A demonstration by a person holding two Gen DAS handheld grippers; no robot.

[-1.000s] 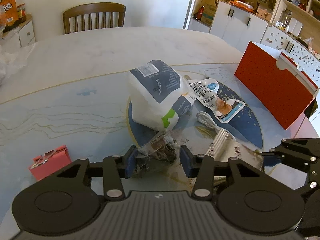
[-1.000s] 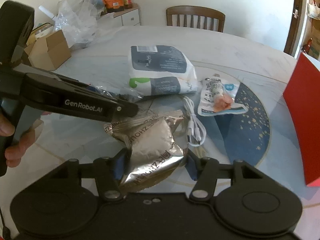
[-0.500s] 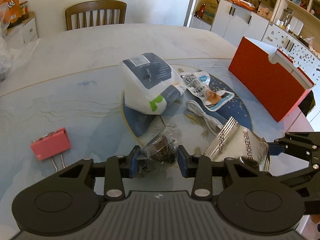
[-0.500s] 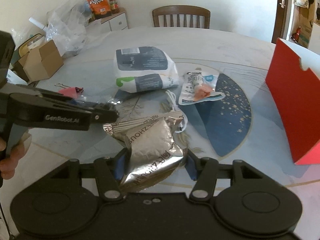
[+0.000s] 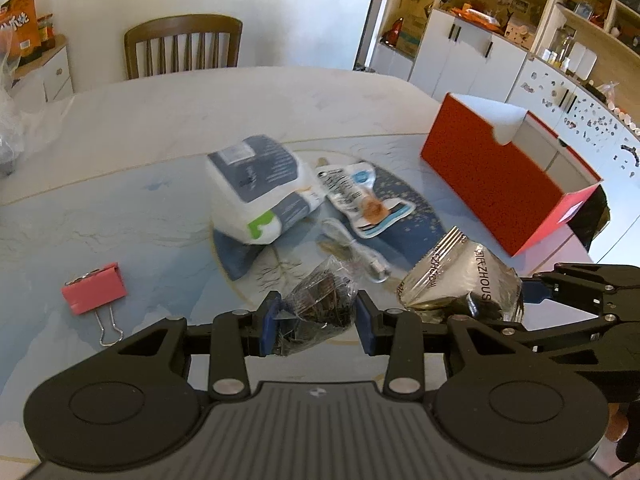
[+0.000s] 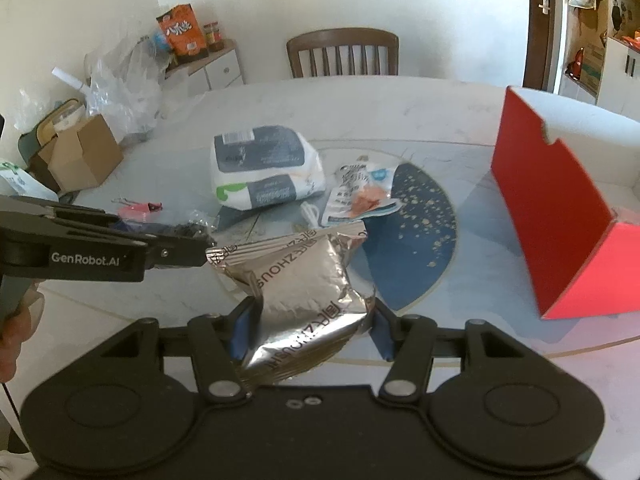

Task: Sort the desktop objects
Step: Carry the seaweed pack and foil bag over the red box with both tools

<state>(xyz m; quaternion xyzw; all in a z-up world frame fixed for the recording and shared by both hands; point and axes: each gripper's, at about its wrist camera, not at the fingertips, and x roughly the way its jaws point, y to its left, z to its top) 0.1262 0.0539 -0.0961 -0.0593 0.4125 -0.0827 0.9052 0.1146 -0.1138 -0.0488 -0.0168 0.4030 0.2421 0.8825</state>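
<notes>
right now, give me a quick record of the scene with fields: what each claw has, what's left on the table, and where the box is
left claw: shut on clear packet of dark contents, jaws just closed further
right claw: shut on silver pouch
on table: white and grey pack, snack sachet, white cable, pink binder clip
red box: open-topped, at table's right edge
state: both packets held clear of table

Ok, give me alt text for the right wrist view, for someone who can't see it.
The right claw grips a silver foil packet above a marble table. Behind lie a white pack and a pouch; a red box stands right.
</notes>
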